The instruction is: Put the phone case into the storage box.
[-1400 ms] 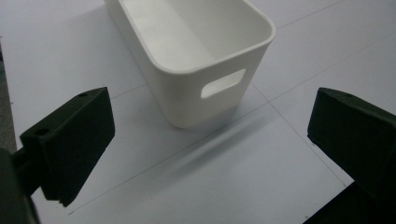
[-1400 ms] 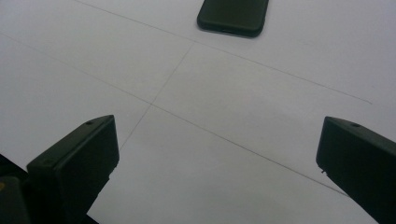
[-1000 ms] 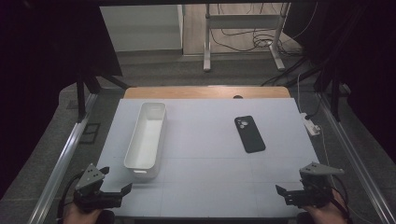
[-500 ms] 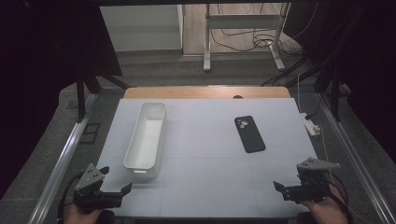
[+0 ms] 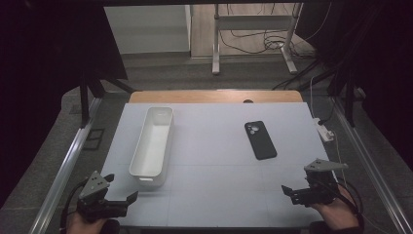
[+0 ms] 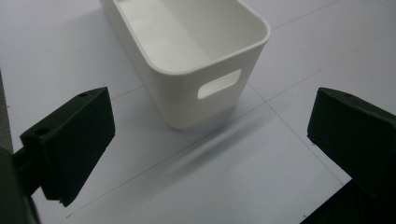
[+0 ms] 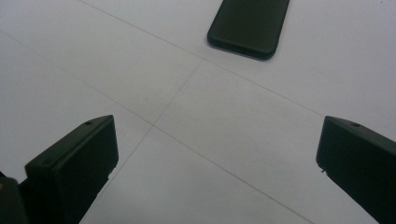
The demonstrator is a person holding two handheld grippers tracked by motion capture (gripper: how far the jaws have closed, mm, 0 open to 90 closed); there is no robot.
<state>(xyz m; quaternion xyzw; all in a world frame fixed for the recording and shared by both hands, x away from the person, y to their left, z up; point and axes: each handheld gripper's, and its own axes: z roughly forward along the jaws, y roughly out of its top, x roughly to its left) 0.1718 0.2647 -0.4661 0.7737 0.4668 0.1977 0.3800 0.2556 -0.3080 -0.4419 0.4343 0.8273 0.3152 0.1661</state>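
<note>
A long white bin (image 5: 152, 139) stands empty on the left half of the white table (image 5: 214, 161); its near end with a handle slot (image 6: 219, 84) faces my left gripper. A black phone (image 5: 260, 140) lies face down on the right half, and its lower end (image 7: 249, 25) shows at the top of the right gripper view. My left gripper (image 5: 124, 201) hovers open at the front left corner, just short of the bin. My right gripper (image 5: 287, 190) is open near the front right edge, some way in front of the phone. Nothing sits between either pair of jaws.
A white power strip (image 5: 325, 130) lies at the table's right edge. A wooden strip (image 5: 214, 96) runs along the far edge. Metal rails (image 5: 63, 165) flank the table on both sides, and a desk frame with cables (image 5: 253, 39) stands beyond.
My right gripper has lifted and moved a little forward and left toward the phone. The left gripper has stayed in place.
</note>
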